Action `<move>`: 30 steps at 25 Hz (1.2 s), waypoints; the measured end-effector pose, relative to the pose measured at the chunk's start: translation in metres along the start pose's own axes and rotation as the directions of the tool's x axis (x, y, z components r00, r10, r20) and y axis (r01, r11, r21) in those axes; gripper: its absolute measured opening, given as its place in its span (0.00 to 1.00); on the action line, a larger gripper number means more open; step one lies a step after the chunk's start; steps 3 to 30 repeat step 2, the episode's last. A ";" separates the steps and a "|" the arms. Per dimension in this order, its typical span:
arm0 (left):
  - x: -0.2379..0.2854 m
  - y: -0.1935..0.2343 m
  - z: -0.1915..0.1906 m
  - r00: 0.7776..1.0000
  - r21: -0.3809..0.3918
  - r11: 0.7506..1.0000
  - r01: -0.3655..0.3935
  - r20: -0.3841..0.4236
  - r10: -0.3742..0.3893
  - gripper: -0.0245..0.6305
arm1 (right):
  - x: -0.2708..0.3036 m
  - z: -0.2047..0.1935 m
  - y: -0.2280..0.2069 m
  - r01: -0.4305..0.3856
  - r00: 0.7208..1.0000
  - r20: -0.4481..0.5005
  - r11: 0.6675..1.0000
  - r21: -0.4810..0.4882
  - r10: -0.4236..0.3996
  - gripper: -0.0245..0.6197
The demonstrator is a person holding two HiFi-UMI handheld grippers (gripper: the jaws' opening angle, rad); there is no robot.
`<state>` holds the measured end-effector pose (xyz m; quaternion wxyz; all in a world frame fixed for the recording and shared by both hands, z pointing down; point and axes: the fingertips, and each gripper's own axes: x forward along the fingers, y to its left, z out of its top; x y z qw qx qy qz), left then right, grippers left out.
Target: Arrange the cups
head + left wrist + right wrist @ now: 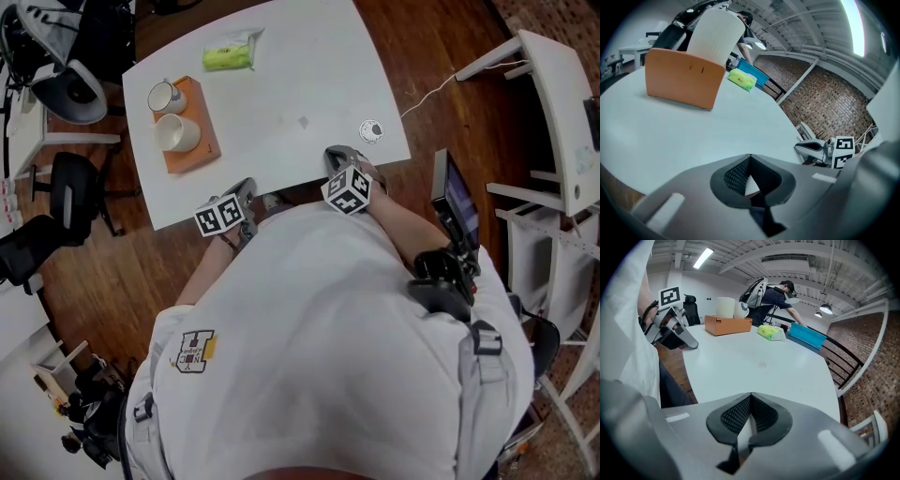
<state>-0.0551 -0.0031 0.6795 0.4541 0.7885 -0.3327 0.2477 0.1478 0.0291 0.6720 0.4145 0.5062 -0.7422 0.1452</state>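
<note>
Two white cups stand on an orange tray (197, 141) at the table's left: a handled cup (167, 97) behind and a ribbed cup (177, 133) in front. In the left gripper view the ribbed cup (715, 35) rises behind the tray's wall (684, 79). The right gripper view shows both cups (725, 307) (741, 309) far off on the tray (727, 325). My left gripper (246, 187) (749, 157) rests at the table's near edge, shut and empty. My right gripper (336, 153) (751, 395) sits at the near edge to the right, also shut and empty.
A green packet (228, 56) (742, 79) (769, 332) lies at the table's far side. A small round disc (371, 131) sits near the right edge. A person (776, 298) leans beyond the table by a blue box (806, 337). Chairs (70, 187) stand left.
</note>
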 end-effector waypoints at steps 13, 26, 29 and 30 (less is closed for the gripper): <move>0.001 0.000 0.001 1.000 0.000 1.000 -0.003 0.006 0.003 0.04 | 0.000 0.001 -0.002 -0.003 1.000 0.005 1.000 -0.009 0.003 0.04; 0.001 0.000 0.001 1.000 0.000 1.000 -0.003 0.006 0.003 0.04 | 0.000 0.001 -0.002 -0.003 1.000 0.005 1.000 -0.009 0.003 0.04; 0.001 0.000 0.001 1.000 0.000 1.000 -0.003 0.006 0.003 0.04 | 0.000 0.001 -0.002 -0.003 1.000 0.005 1.000 -0.009 0.003 0.04; 0.001 0.000 0.001 1.000 0.000 1.000 -0.003 0.006 0.003 0.04 | 0.000 0.001 -0.002 -0.003 1.000 0.005 1.000 -0.009 0.003 0.04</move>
